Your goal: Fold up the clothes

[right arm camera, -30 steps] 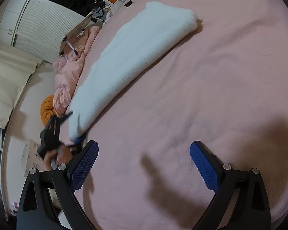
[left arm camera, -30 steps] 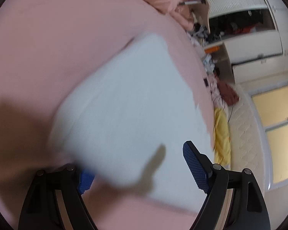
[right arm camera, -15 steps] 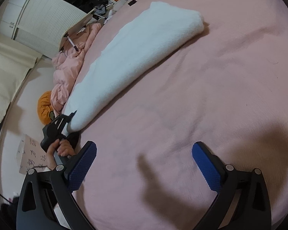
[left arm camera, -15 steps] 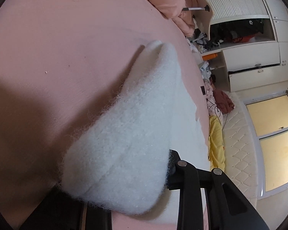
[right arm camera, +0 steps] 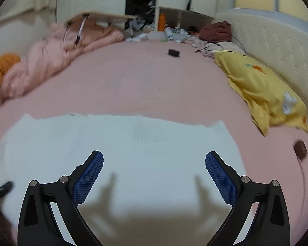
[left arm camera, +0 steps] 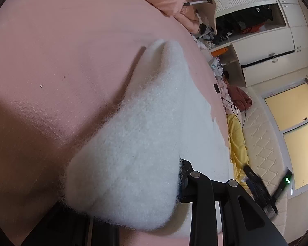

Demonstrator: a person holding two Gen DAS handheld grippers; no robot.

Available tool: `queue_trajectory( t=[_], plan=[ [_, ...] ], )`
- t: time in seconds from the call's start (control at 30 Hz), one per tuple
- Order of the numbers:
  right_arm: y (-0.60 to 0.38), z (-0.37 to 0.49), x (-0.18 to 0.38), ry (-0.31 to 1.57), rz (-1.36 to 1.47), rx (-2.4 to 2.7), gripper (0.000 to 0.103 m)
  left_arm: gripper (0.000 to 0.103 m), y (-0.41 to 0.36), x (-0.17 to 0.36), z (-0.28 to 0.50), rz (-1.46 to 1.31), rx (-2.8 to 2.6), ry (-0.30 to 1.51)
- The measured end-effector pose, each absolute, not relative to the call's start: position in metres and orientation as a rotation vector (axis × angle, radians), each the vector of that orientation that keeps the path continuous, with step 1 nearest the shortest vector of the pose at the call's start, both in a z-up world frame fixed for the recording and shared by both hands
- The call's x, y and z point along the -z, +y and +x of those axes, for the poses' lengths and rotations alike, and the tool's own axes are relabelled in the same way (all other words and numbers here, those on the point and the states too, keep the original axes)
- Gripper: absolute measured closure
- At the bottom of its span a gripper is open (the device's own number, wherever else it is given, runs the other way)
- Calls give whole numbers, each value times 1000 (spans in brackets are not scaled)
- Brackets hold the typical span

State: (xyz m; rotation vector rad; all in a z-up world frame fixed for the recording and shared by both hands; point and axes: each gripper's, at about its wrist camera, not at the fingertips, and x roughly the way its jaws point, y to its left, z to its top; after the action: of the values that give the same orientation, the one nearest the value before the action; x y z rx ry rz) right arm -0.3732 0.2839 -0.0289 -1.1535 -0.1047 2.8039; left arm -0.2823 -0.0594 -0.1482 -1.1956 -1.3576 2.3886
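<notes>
Fluffy white knitted garment (left arm camera: 133, 143), folded lengthwise into a long band, lay across the pink bedsheet (left arm camera: 51, 51), running from the bottom centre of the left wrist view up toward its middle. The left tongs (left arm camera: 125, 211) were pinching its near end: the fuzzy fabric bulged between the black fingers at the bottom of the frame, and the blue pads were buried in it. In the right wrist view, which was blurred, the same garment filled the lower half of the frame as a broad pale sheet. The right tongs (right arm camera: 154, 176) hung above it with their blue pads spread wide and nothing between them; their shadows fell on the cloth.

Judging by how things lay, a first lengthwise fold seemed done, and one end was gripped for a crosswise fold. The other end was not yet taken, so bringing the two ends together and flattening the bundle remained. A crumpled pink duvet (right arm camera: 57, 55) sat at the upper left and a yellow cloth (right arm camera: 262, 94) at the right, both apart from the garment.
</notes>
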Motion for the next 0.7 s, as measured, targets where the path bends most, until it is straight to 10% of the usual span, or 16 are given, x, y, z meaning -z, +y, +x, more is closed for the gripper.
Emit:
queue_trajectory(
  t=[0.1, 0.7],
  plan=[
    [287, -396, 93, -129, -1391, -2679, 2, 75, -58, 149, -281, -1177, -2408, -1332],
    [301, -299, 59, 12, -1186, -2786, 1, 75, -55, 150, -278, -1151, -2437, -1298]
  ],
)
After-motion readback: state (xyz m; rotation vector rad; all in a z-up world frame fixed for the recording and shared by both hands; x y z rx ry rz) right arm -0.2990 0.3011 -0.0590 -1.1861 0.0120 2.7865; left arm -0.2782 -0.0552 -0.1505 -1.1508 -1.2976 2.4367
